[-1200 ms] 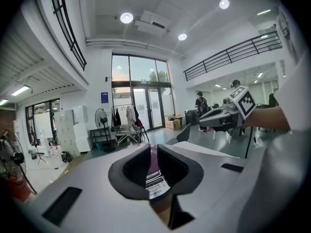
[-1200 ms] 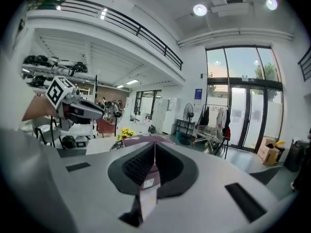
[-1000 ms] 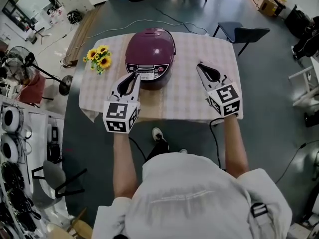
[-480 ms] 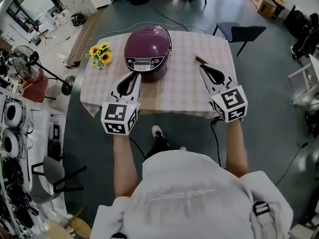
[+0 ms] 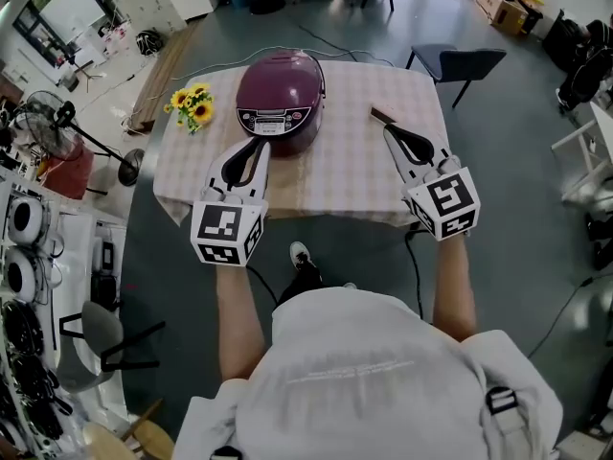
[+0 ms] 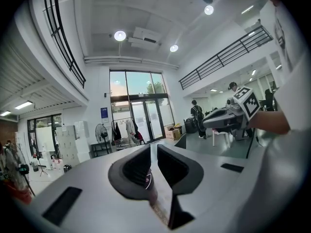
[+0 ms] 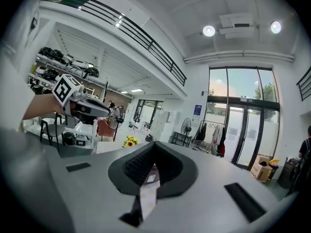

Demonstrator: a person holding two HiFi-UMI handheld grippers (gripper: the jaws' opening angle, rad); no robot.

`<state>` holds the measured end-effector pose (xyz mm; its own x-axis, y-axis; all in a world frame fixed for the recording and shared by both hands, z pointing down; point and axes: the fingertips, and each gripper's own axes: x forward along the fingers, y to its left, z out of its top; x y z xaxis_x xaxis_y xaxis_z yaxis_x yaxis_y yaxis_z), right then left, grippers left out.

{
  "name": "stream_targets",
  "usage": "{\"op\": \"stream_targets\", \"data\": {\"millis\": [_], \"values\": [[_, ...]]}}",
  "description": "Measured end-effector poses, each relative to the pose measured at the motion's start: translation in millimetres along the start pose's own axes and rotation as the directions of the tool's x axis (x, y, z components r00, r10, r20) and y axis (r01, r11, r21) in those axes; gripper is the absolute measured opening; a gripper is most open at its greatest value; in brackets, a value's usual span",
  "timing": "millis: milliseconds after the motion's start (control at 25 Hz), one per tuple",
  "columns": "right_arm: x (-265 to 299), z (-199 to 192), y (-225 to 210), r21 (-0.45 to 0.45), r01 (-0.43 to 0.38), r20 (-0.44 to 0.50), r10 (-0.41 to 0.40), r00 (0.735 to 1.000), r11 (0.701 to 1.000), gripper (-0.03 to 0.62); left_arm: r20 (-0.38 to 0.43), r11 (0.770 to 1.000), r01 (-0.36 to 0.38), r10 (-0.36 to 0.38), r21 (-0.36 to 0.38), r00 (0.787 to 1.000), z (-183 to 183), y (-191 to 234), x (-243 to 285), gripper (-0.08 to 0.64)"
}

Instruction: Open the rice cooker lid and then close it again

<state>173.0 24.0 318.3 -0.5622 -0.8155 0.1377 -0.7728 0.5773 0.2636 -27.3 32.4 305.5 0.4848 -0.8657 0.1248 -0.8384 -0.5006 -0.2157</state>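
Observation:
The purple rice cooker [image 5: 281,99] stands with its lid down at the back middle of the checked table [image 5: 354,175], control panel toward me. My left gripper [image 5: 259,146] hovers just in front of the cooker, apart from it, jaws a narrow gap apart with nothing between them [image 6: 153,147]. My right gripper [image 5: 388,132] is held over the table to the cooker's right, jaws shut and empty [image 7: 154,144]. Both point level, toward the far side of the table. A sliver of the cooker shows through each gripper's jaws in the gripper views.
A bunch of sunflowers [image 5: 192,106] lies at the table's left edge. A small dark object [image 5: 381,116] lies on the cloth ahead of the right gripper. A chair [image 5: 469,62] stands behind the table's right corner, and a floor fan [image 5: 48,123] at the left.
Both grippers have drawn back from the cooker toward me and risen a little. The cooker lid stays down throughout.

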Motion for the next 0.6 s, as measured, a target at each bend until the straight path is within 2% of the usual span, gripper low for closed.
{"op": "stream_targets", "data": {"millis": [600], "values": [[-1.2, -5.3, -3.4, -0.007, -0.008, -0.012, 0.008, 1.0, 1.0, 0.025, 0.005, 1.0, -0.001, 0.001, 0.005, 1.0, 4.4, -1.9, 5.2, 0.052]]}}
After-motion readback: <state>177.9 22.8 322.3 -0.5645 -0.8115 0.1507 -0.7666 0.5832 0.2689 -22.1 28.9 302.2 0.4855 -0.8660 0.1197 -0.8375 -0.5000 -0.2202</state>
